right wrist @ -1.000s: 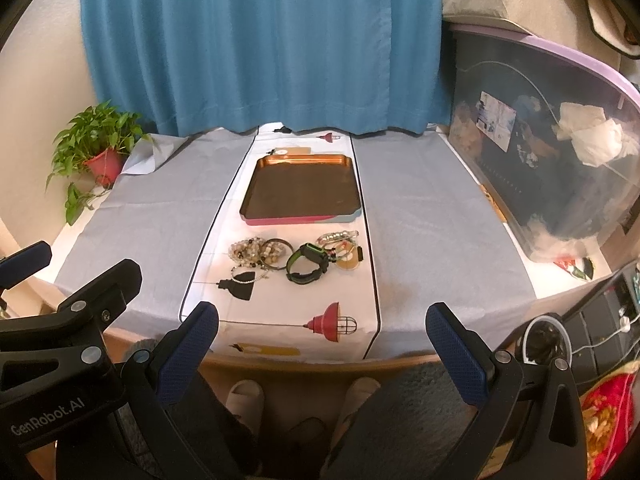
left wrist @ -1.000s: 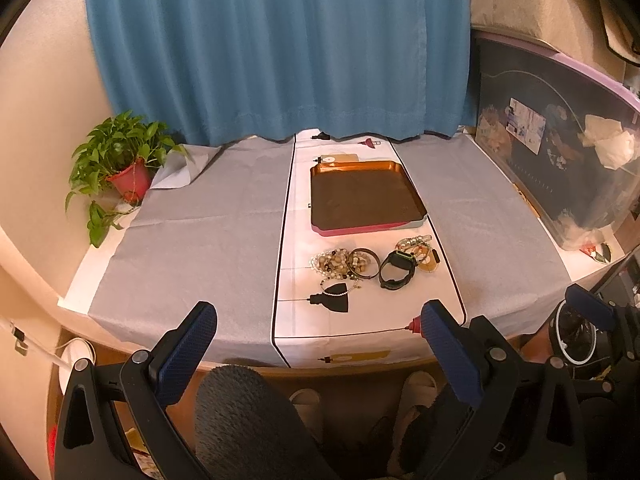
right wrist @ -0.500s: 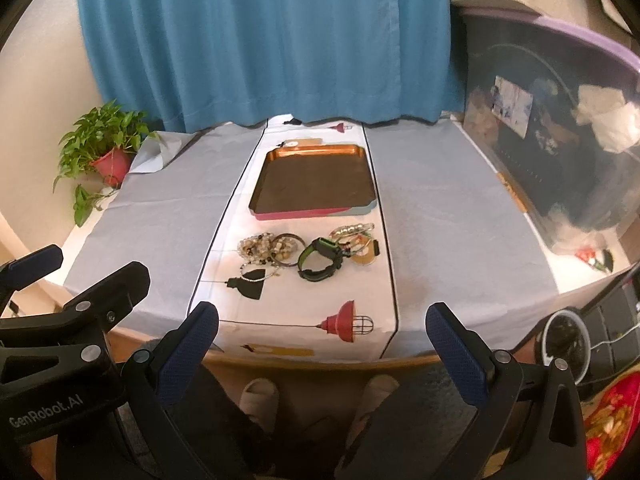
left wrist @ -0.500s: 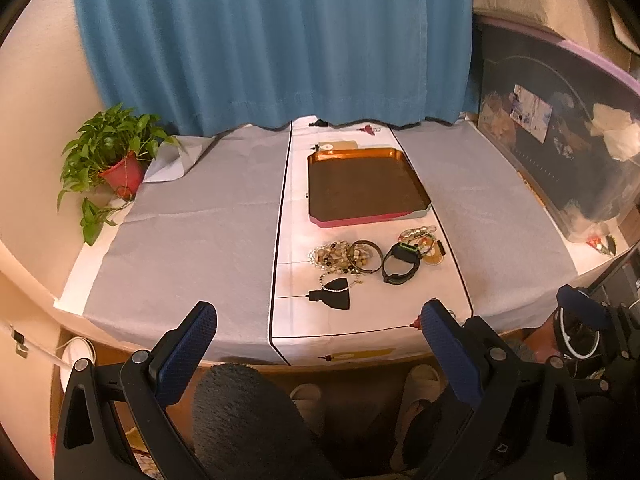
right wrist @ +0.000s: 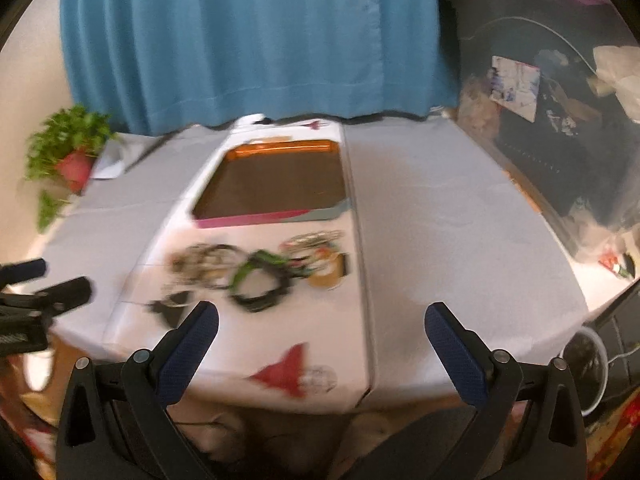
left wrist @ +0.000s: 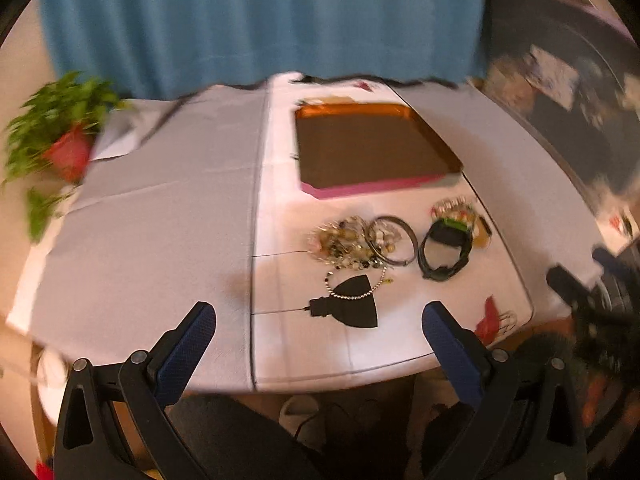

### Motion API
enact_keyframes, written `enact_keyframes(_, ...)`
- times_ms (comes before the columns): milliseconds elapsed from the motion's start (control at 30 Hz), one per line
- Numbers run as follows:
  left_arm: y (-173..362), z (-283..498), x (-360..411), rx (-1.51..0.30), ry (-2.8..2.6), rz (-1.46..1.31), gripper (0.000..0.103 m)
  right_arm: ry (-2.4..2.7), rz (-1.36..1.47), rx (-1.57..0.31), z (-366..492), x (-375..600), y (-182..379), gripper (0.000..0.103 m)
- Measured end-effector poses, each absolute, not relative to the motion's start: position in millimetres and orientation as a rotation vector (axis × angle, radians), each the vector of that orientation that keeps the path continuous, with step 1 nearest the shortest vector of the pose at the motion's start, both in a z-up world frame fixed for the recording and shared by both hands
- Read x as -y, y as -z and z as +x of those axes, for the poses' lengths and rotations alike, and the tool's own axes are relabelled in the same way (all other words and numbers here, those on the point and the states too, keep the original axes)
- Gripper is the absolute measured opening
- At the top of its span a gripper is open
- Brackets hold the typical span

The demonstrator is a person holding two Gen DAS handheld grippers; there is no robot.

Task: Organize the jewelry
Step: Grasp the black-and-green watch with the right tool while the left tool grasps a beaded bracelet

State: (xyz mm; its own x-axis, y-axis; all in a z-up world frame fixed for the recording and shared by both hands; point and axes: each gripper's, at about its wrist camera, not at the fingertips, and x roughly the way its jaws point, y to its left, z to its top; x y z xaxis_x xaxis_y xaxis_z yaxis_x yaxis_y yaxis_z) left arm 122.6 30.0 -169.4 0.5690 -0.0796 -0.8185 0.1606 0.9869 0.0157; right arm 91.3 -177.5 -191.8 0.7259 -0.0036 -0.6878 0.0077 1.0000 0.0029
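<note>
Jewelry pile on white runner, just in front of orange tray: tangled beads, thin bangle, black-green watch. Both views blurred. Left gripper and right gripper hover near table edge, jaws spread, empty.

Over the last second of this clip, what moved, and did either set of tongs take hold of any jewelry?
Both tongs, left and right, moved forward toward the table, so the jewelry pile and black watch loom larger. Both remain open and empty; nothing was grasped. The jewelry, the orange tray and the potted plant stayed put.
</note>
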Motion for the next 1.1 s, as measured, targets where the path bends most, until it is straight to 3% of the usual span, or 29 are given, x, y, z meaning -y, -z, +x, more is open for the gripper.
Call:
enact_keyframes(200, 207, 152, -44, -0.992, 0.291, -0.091, 0.102, -0.146, -0.011, -0.846, 122, 186, 232, 0.102)
enact_keyframes(300, 219, 167, -46, -1.008, 0.334, -0.164, 0.097, -0.21, 0.0, -0.806, 130, 184, 237, 0.102)
enact_keyframes(367, 224, 176, -44, -1.002, 0.393, -0.227, 0.078, -0.256, 0.013, -0.782, 135, 180, 239, 0.102)
enact_keyframes(433, 227, 182, -34, -1.011, 0.417, -0.208, 0.041, -0.315, 0.04, -0.77, 143, 175, 244, 0.102)
enact_keyframes(467, 230, 184, -26, -1.021, 0.417, -0.162, 0.038, -0.327, 0.045, -0.77, 147, 172, 246, 0.101)
enact_keyframes(533, 236, 186, -19, -1.043, 0.399, -0.108, 0.037, -0.338, 0.042, -0.761, 155, 165, 249, 0.094)
enact_keyframes(667, 251, 183, -30, -1.082, 0.352, -0.08, 0.037, -0.349, 0.04, -0.766, 165, 154, 252, 0.091)
enact_keyframes(767, 252, 181, -40, -1.06, 0.284, -0.074, 0.042, -0.355, 0.0, -0.777, 171, 142, 261, 0.091)
enact_keyframes(900, 254, 182, -41, -1.037, 0.284, -0.032, 0.058, -0.357, -0.029, -0.814, 178, 131, 277, 0.091)
enact_keyframes(967, 257, 182, -29, -1.011, 0.273, 0.083, 0.055, -0.339, -0.068, -0.819, 184, 124, 282, 0.091)
enact_keyframes(1033, 256, 184, -26, -0.985, 0.253, 0.117, 0.008, -0.321, -0.114, -0.831, 191, 117, 290, 0.091)
enact_keyframes(1100, 256, 189, -29, -1.006, 0.273, 0.097, 0.002, -0.302, -0.169, -0.84, 194, 112, 296, 0.085)
